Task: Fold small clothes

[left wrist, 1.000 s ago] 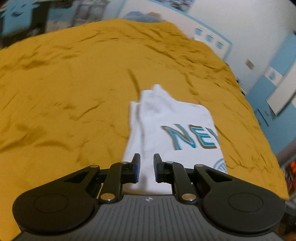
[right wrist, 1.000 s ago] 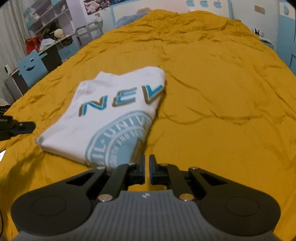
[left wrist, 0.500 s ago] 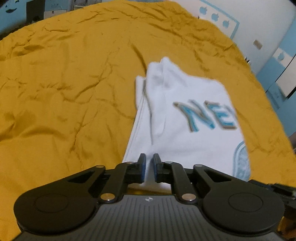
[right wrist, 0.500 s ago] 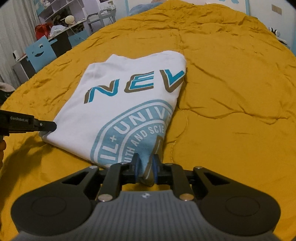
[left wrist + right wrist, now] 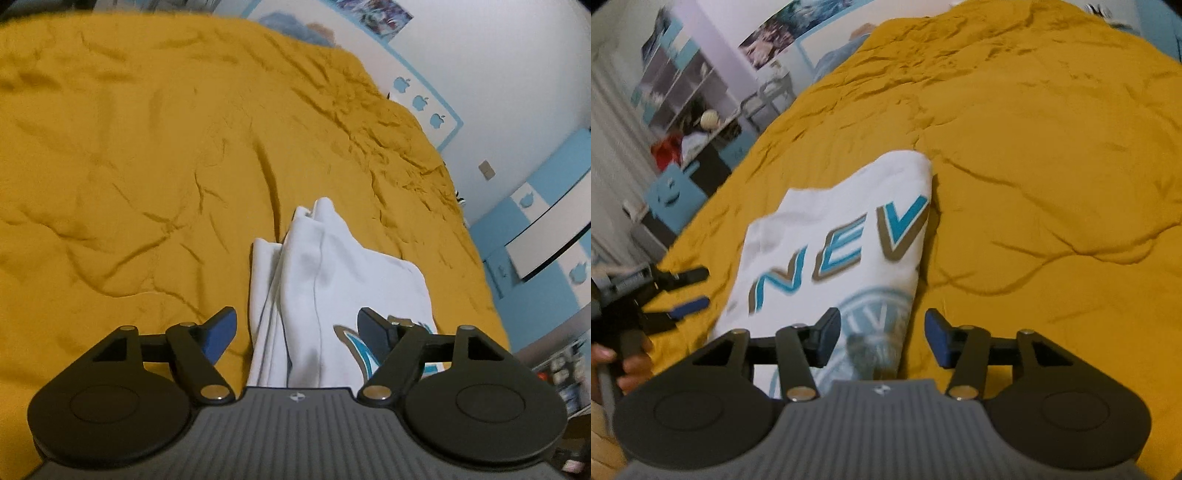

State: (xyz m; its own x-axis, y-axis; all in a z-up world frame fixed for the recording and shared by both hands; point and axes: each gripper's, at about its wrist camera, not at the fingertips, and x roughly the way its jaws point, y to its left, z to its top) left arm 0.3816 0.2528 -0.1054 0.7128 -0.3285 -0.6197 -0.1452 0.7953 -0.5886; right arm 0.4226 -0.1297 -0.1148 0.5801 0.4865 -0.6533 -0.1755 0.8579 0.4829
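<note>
A folded white T-shirt (image 5: 321,280) with blue lettering lies flat on the yellow bedspread (image 5: 129,166). My left gripper (image 5: 297,330) hovers over the shirt's near left edge. Its jaws are opening wide, the cloth lies loose below them, and neither pad presses on it. In the right wrist view the T-shirt (image 5: 842,218) shows "NEV" and a round blue emblem. My right gripper (image 5: 882,341) stands over its near right corner, jaws opening, with the cloth between the fingers but untouched. The left gripper (image 5: 696,290) is visible at the shirt's left side, held by a hand (image 5: 631,365).
The bedspread (image 5: 1052,184) stretches wrinkled far beyond and to the right of the shirt. Left of the bed stand a desk with shelves (image 5: 683,110) and a blue chair (image 5: 670,192). A white wall and blue cabinets (image 5: 535,240) border the bed's right side.
Both grippers have gone from nearly shut to open. The right one pinched the shirt's near corner half a second ago and has let it go. Both cameras have rolled and moved closer to the shirt.
</note>
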